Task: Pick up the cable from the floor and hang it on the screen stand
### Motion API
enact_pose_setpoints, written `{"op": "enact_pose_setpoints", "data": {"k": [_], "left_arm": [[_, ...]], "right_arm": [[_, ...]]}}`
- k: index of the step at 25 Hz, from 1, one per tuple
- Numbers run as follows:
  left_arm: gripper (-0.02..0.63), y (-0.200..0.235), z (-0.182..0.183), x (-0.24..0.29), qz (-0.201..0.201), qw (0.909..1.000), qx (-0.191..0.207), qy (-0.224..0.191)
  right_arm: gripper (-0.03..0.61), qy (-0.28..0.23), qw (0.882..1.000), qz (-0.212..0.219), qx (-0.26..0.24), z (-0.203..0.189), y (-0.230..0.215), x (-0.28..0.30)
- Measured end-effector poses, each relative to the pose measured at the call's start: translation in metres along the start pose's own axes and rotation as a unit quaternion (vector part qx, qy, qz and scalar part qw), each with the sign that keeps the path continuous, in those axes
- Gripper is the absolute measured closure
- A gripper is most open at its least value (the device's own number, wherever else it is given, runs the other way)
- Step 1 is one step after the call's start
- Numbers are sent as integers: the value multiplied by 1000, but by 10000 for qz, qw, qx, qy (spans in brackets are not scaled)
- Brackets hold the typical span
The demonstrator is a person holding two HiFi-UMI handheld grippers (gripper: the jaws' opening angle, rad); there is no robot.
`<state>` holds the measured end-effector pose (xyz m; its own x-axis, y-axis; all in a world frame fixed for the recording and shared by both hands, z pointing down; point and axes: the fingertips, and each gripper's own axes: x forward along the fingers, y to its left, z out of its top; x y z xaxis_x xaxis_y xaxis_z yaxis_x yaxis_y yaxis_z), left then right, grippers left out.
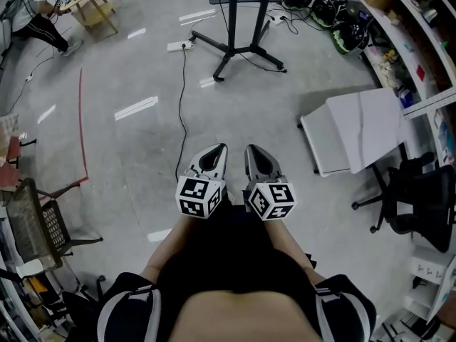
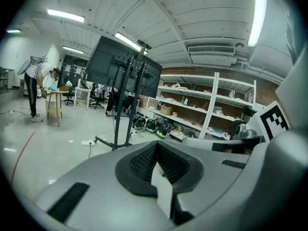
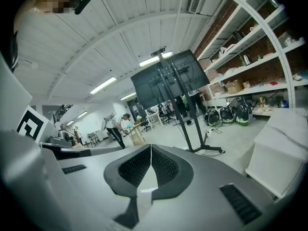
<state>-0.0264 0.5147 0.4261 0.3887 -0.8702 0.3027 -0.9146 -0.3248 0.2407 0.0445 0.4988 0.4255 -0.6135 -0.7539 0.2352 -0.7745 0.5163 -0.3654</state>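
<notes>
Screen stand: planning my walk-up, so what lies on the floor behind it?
Behind the screen stand lie a white power strip with cords and a row of helmets by the shelves. Its posts cover a little floor there.

The glossy grey floor (image 1: 128, 70) carries a thin black cable (image 1: 181, 112), which runs from a white power strip (image 1: 179, 46) at the far side down toward the near middle. Just beside the strip, the screen stand (image 1: 234, 48) spreads its black legs. A red line (image 1: 82, 120) marks the left side, and helmets (image 1: 335, 20) lie by the shelves at the far right.
</notes>
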Motion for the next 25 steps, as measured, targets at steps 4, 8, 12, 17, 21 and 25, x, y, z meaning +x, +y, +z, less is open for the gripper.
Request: {"op": "enact_pose_setpoints", "data": {"k": [4,8,12,17,21,25], "left_arm": [[607,-3,2,18,-109,9999,-60,40],[607,2,10,39,-203,9998,-29,58],[607,19,23,67,-218,9997,-58,49],[607,42,47,107,-272,9996,-30,19],[607,69,71,141,-311,9995,-45,23],[607,94,91,176,-364,9993,-80,49]], "right_arm": [[555,33,9999,-133,100,2,-18,4],[555,40,9998,-185,72,10,-32,20],[555,34,9997,-224,54,21,-46,47],[555,13,9997,-252,54,41,-61,90],[555,61,9997,-251,8,59,-70,132],[555,88,9995,-313,-16,77,-84,171]]}}
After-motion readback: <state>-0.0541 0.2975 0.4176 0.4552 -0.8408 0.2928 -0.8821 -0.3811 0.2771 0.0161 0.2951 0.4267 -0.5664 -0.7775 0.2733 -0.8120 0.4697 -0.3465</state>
